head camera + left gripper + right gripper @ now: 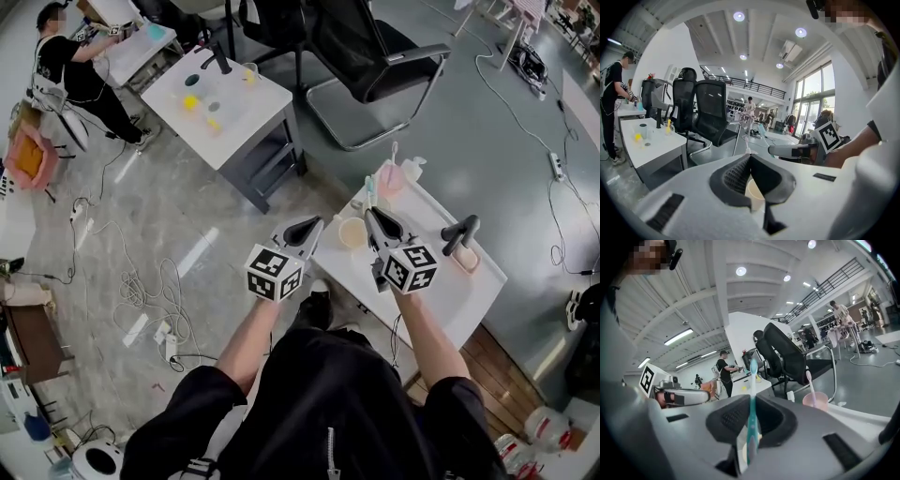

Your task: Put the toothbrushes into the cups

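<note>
Grippers 2 | right gripper (752, 399) clenched on 1 upright teal toothbrush (752, 420) | left gripper (750, 157) jaws pressed together, empty | cups 2: beige cup (353, 232) between both gripper tips; pink cup (815, 401) ahead of the right gripper, holding 1 pink toothbrush (810, 383)

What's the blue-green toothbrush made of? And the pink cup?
The teal toothbrush looks like smooth, shiny plastic: its handle has an even colour and soft gleam. The pink cup is probably translucent plastic, since the pink brush inside shows faintly through its wall.

On table (469, 292): far cup (390, 179) behind near cup (352, 233).
</note>
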